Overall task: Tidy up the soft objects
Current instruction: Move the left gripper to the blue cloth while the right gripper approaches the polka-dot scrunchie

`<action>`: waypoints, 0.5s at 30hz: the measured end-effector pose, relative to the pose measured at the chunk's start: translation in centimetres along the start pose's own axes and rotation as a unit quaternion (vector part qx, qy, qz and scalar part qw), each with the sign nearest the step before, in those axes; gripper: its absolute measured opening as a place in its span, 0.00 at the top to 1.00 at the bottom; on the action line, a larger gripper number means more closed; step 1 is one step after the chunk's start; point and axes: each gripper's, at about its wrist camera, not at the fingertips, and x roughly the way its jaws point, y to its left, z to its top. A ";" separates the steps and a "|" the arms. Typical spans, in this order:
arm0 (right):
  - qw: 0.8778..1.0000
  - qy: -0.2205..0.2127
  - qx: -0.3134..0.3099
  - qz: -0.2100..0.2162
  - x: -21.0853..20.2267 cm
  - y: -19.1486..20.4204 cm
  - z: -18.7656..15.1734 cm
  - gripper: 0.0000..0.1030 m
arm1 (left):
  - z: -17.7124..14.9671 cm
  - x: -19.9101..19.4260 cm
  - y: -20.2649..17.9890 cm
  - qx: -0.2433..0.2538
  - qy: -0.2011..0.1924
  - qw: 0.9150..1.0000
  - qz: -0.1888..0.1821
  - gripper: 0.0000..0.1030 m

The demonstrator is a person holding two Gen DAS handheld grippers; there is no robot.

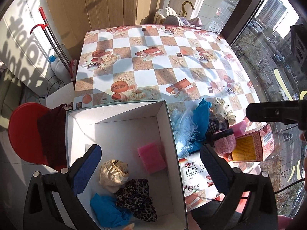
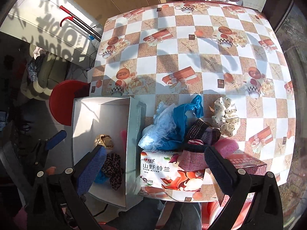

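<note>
Currently, you face a checked oilcloth table by a sunlit window, with a white cardboard box at its near edge holding a pink sponge, beige scrunchie, leopard scrunchie and blue glove. Beside the box: tissue pack, blue feather tuft, polka-dot scrunchie; all light, limp, best pinched mid-bunch. Your left gripper and right gripper stand spread wide, empty.

Sunlight falls across the checkered table. A big window shows the street. A red stool stands left of it
</note>
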 end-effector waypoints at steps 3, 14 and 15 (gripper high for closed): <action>0.999 0.000 0.040 -0.009 -2.2 -4.7 0.6 0.00 | 2.2 1.6 -3.3 0.038 0.017 0.999 -0.007 0.00; 0.993 0.049 0.094 -0.059 0.2 -17.4 1.6 0.00 | 7.5 14.2 -12.9 0.166 0.143 0.976 0.018 0.00; 0.992 0.059 0.093 -0.057 1.1 -18.0 1.8 0.00 | 7.6 15.2 -13.3 0.177 0.153 0.972 0.026 0.00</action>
